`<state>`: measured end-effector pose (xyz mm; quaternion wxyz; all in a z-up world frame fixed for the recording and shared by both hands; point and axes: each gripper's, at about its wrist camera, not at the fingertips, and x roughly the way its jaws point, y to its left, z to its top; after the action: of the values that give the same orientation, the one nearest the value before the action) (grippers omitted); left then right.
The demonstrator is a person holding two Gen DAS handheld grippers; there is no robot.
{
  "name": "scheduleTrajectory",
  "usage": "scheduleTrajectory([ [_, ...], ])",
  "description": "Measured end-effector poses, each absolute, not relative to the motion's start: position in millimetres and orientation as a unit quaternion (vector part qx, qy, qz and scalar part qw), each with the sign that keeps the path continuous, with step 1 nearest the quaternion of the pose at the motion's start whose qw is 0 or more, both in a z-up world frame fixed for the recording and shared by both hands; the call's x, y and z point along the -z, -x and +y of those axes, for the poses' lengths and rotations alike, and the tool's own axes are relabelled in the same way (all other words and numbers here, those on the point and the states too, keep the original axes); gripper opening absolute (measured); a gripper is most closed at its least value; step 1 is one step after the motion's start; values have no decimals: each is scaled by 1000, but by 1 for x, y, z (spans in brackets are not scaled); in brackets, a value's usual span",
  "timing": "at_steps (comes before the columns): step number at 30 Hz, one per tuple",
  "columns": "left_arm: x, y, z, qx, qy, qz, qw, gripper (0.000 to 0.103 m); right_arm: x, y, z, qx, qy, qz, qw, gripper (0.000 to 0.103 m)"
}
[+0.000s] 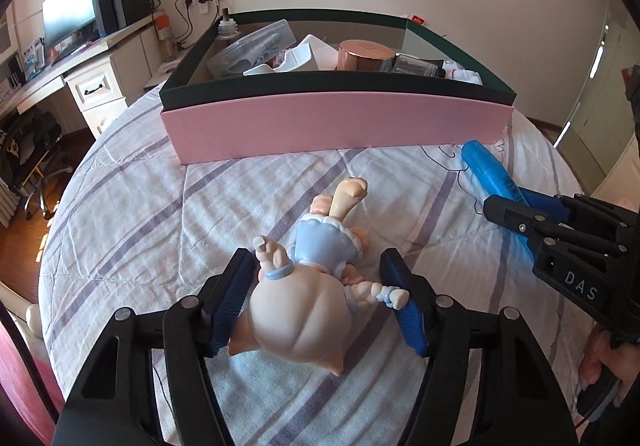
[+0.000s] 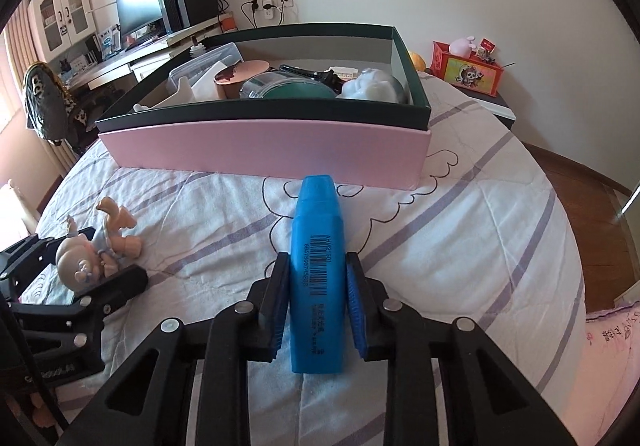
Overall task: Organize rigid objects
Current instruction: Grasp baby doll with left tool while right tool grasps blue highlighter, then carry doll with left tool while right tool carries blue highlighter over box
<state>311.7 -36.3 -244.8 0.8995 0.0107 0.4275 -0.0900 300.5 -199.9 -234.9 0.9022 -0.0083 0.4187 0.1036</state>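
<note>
Between right jaws, seemingly gripped: blue marker [image 2: 318,278]

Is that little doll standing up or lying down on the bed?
Lying down. The doll rests flat on the striped bedspread, head toward the camera, legs pointing at the pink box.

Blue marker [image 2: 318,278] and doll [image 1: 316,286] lie on bedspread.

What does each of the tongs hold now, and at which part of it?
The right tongs grip the blue highlighter by its barrel, near the barcode. The left tongs straddle the doll at its head; a firm hold cannot be told.
</note>
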Motion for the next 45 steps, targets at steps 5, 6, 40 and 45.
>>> scheduleTrajectory([
  [5,238,-303,-22,99,23,408,907,58,231,-283,-198,-125,-20,405,905,26],
  [6,238,-301,-22,97,22,407,908,58,231,-280,-198,-131,-28,405,904,26],
  [40,237,-262,1,82,70,388,916,54,237,-243,-173,-188,-73,386,900,27],
  [45,219,-253,-3,63,50,356,931,54,223,-237,-169,-187,-67,364,910,27],
])
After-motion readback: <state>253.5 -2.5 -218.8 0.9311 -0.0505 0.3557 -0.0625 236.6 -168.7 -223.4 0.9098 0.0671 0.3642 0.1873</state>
